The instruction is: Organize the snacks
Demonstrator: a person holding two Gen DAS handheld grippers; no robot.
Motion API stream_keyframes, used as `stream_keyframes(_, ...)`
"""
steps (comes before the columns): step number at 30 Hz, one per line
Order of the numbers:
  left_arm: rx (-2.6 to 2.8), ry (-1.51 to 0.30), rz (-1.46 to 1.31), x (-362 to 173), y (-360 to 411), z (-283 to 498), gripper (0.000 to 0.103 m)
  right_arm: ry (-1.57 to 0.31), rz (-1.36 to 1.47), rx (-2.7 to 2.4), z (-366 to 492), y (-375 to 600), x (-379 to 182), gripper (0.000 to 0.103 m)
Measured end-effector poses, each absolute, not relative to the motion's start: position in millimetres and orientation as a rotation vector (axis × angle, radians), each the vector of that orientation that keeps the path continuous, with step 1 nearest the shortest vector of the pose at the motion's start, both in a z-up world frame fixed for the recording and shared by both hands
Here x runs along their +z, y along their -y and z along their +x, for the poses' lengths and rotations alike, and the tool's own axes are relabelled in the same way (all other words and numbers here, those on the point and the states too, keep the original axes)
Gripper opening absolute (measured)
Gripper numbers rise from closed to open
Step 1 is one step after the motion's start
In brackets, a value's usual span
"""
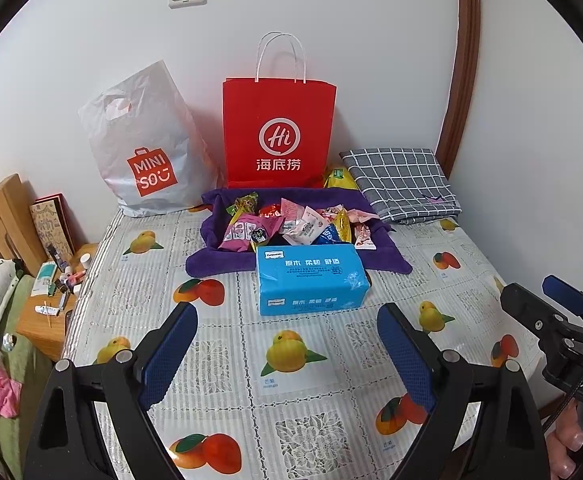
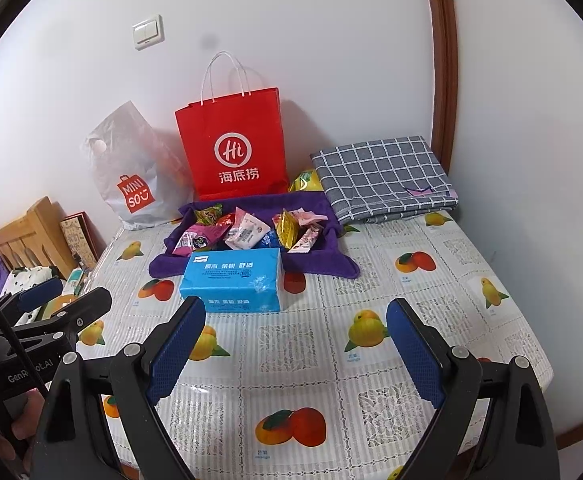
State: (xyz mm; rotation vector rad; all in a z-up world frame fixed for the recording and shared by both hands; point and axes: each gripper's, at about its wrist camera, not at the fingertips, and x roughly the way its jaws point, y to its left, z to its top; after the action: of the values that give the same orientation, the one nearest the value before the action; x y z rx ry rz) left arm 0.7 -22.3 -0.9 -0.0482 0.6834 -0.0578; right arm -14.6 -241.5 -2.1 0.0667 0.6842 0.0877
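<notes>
left gripper (image 1: 287, 344) agape, right gripper (image 2: 295, 344) likewise (both empty)

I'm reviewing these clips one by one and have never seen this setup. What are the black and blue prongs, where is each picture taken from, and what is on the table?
No robot here: a person carries a hand-held gripper in each hand, with a wide-angle camera on each that looks forward along its two fingers. The blue-padded prongs at the bottom of each picture are those fingers.

The left wrist view shows the left hand-held gripper, with the other one at its right edge. The right wrist view shows the right hand-held gripper. Both stand open and hold nothing.

On the fruit-print tablecloth lie a blue tissue pack, then a purple cloth heaped with wrapped snacks. At the wall stand a red paper bag and a white plastic bag, with a folded checked cloth to the right.
</notes>
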Motion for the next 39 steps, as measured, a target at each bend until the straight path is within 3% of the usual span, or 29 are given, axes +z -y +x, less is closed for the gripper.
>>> stream_keyframes(39,-0.055,-0.679,-0.043,-1.2,21.6,-1.7,0.091,-0.676,0.055,0.096,-17.8,238.8,1.5,0.091)
